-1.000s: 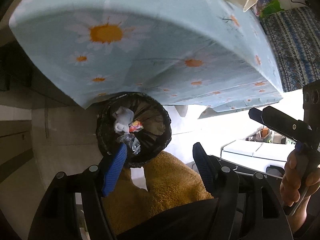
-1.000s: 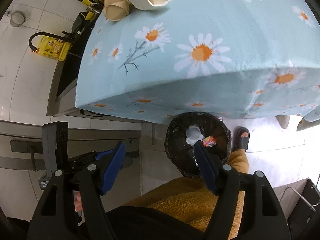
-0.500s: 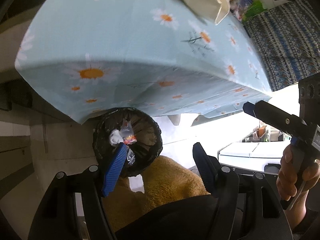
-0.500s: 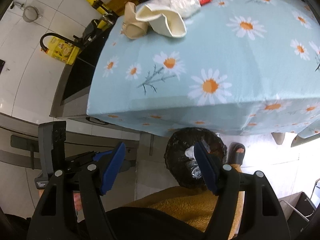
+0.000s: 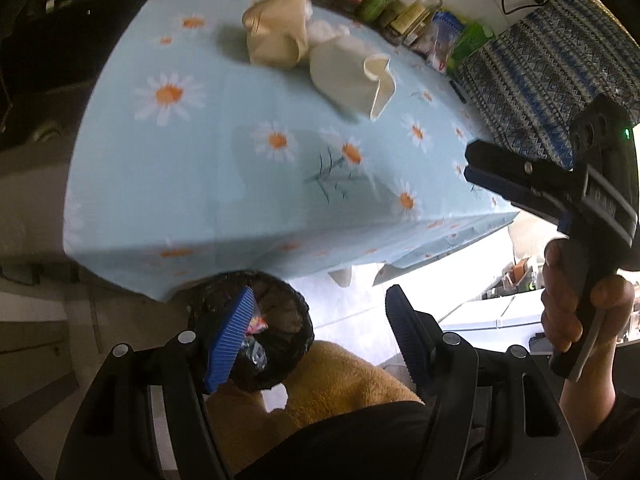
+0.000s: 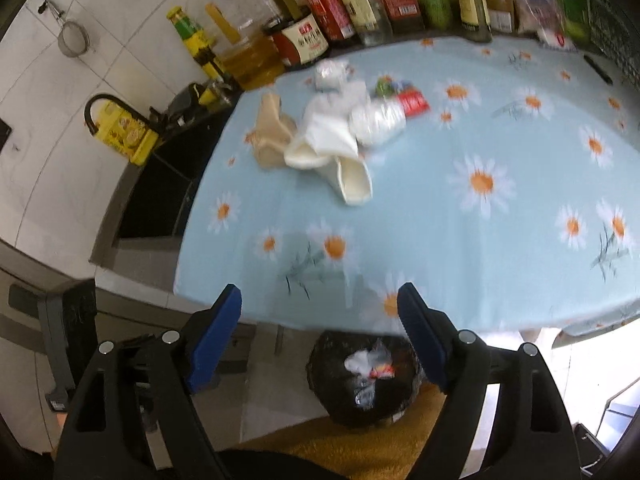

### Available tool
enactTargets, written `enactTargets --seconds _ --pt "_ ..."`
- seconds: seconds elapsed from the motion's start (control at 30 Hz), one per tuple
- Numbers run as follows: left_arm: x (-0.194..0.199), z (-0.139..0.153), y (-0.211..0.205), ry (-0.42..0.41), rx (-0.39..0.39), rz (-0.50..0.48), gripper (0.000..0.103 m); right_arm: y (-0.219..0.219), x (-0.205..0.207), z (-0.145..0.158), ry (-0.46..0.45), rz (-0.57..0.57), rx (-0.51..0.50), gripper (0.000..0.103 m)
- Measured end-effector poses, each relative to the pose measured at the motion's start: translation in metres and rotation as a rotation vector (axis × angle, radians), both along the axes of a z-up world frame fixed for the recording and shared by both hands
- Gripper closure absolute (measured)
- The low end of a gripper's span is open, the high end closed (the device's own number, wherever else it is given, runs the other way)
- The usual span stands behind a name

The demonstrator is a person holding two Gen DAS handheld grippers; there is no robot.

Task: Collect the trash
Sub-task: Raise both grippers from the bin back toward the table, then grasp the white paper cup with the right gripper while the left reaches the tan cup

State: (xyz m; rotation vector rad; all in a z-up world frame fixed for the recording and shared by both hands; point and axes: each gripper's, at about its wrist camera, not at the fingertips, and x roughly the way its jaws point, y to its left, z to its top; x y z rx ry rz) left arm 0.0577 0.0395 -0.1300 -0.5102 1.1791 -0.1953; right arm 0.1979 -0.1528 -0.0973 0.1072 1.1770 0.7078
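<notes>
Both my left gripper and right gripper spread, empty; cream wrapper light, floppy, pinch its folded edge.

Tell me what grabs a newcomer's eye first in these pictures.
The light blue daisy-print tablecloth fills both views, with a heap of crumpled cream and white wrappers near its far left corner. Below the table's near edge stands a black-lined round trash bin already holding scraps.

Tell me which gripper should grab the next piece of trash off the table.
Probably right: the right gripper is open, empty and aimed at the crumpled paper cups; the left gripper points lower, toward the bin.
</notes>
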Motion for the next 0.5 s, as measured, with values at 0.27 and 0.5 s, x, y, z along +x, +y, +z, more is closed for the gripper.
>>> enactTargets --seconds 0.27,0.5 --pt "0.015 0.015 0.018 -0.023 0.02 0.053 0.037 0.033 0.037 0.004 -0.049 0.055 -0.043 0.016" --pt "0.022 0.019 0.032 -0.028 0.028 0.096 0.037 0.062 0.068 -0.017 -0.035 0.082 -0.104 0.012"
